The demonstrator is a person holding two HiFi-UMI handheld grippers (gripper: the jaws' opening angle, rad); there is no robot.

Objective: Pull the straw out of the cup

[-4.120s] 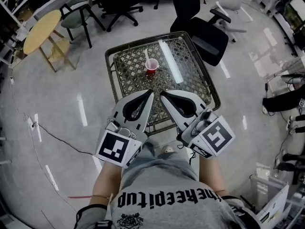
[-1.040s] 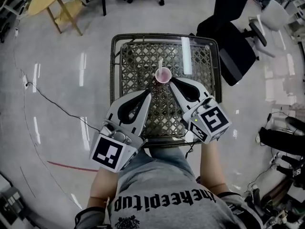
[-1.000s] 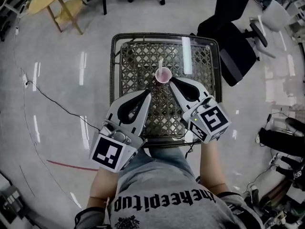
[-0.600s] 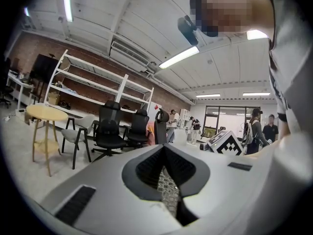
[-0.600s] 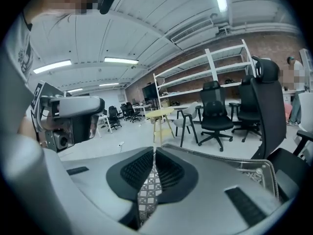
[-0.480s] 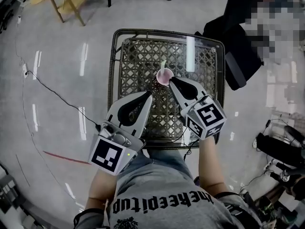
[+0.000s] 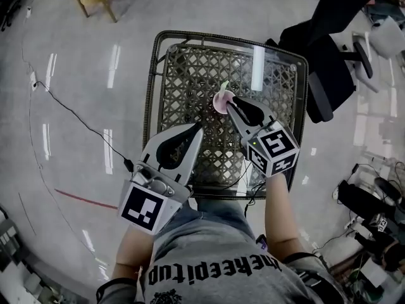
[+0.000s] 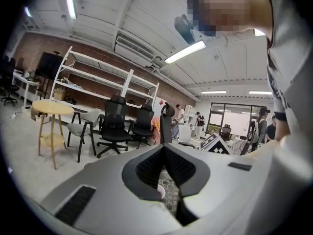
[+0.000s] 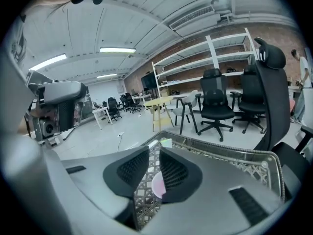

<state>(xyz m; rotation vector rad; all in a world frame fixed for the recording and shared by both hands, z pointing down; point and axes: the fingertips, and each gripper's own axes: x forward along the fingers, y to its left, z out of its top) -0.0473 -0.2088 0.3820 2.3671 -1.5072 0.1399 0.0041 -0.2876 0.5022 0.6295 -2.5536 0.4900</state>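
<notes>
**Right hand-held gripper at the cup, jaws opening**

The pink cup [image 7: 219, 102] stands upright on the woven surface [image 7: 183, 81], a little right of the centre of the head view. The straw [image 7: 223, 87] is in it as before, with its top pointing to the upper right.

In the earliest frame both grippers were over the near edge of the surface, well apart from the cup. Now the right hand-held gripper [image 7: 231, 101] has its tips just beside the right rim of the cup. Its jaws are opening. In the right gripper view the cup and the straw top are seen through the gap between them, and the pads press on nothing.

The left hand-held gripper [image 7: 199, 127] remains in the lower left, apart from the cup. Its jaw tips are pressed together and hold nothing.
</notes>
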